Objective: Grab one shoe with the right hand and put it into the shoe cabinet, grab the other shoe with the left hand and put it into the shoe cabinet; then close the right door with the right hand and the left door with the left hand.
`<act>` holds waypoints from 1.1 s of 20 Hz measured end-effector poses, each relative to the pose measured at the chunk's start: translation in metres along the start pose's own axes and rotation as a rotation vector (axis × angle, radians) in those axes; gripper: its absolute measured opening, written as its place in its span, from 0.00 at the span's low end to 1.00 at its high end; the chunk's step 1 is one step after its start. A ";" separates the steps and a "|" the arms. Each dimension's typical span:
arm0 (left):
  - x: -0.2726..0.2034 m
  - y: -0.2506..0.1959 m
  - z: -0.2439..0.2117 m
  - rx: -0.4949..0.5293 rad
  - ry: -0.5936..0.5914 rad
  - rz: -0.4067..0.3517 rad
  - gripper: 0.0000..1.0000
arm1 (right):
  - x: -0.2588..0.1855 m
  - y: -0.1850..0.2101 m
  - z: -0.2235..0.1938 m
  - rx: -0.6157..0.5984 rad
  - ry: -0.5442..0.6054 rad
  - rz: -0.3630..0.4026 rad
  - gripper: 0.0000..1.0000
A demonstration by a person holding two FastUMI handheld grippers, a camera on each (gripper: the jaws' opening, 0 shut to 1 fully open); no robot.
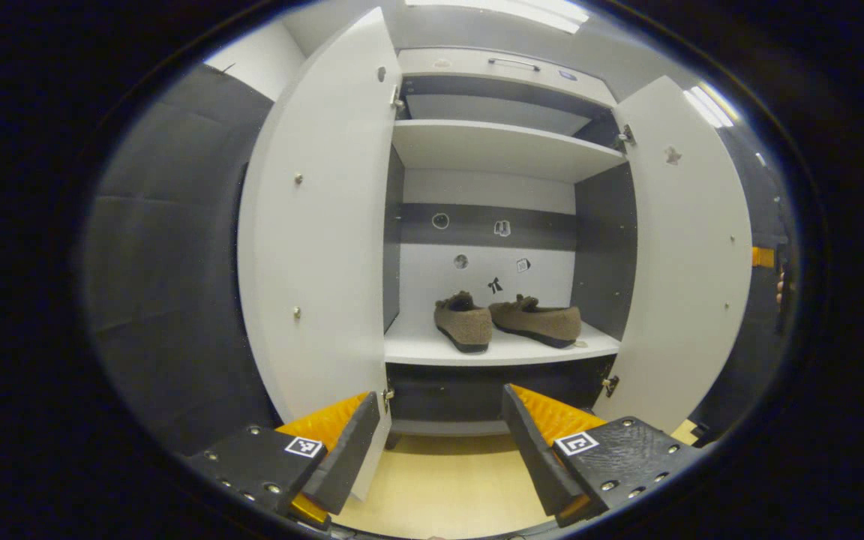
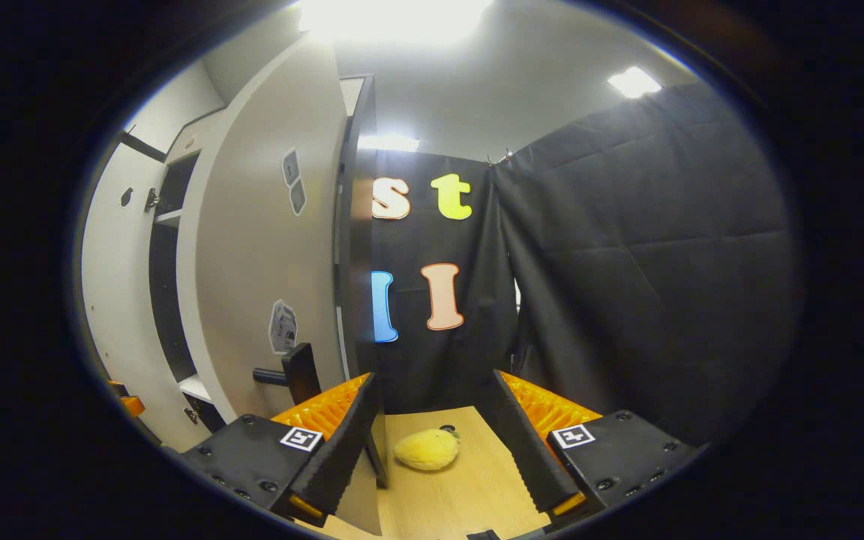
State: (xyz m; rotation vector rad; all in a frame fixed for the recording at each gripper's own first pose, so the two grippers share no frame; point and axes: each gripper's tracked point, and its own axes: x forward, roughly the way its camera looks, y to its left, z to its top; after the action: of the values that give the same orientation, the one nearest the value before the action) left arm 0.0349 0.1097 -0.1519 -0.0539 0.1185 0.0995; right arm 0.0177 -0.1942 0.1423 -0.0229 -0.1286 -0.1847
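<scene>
Shoes: 2 brown ones sit side by side on the lower shelf (image 1: 503, 350) of the cabinet (image 1: 503, 71), the left shoe (image 1: 464, 322) with its heel toward the room, the right shoe (image 1: 539, 320) lying more sideways. They are close together, nearly touching. Both doors stand wide. The left door (image 1: 312, 240) swings out just past the left gripper (image 1: 441, 439), whose fingers are spread with nothing between them, held low in front of the cabinet's base. The right door (image 1: 691, 255) is open too.

In the right gripper view, that door (image 2: 267, 270) is seen from its outer face, with stickers on it and a dark handle (image 2: 293, 373) near its lower edge. The right gripper (image 2: 432, 442) is spread and empty, close beside the handle. A yellow plush toy (image 2: 426, 448) lies on the wooden floor (image 2: 469, 495) between its fingers, farther off.
</scene>
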 end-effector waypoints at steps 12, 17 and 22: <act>-0.045 0.047 -0.005 -0.038 -0.029 0.051 0.96 | -0.007 0.110 0.002 0.004 -0.021 0.169 0.91; -0.070 0.073 -0.007 -0.047 -0.027 0.126 0.95 | -0.005 0.160 0.004 -0.020 -0.045 0.286 0.92; -0.093 0.118 -0.002 -0.030 -0.045 0.229 1.00 | 0.002 0.152 0.000 -0.012 -0.052 0.250 0.98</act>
State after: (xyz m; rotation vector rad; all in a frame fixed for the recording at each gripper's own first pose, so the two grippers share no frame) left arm -0.0690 0.2180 -0.1488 -0.0676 0.0778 0.3312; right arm 0.0481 -0.0451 0.1406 -0.0557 -0.1753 0.0652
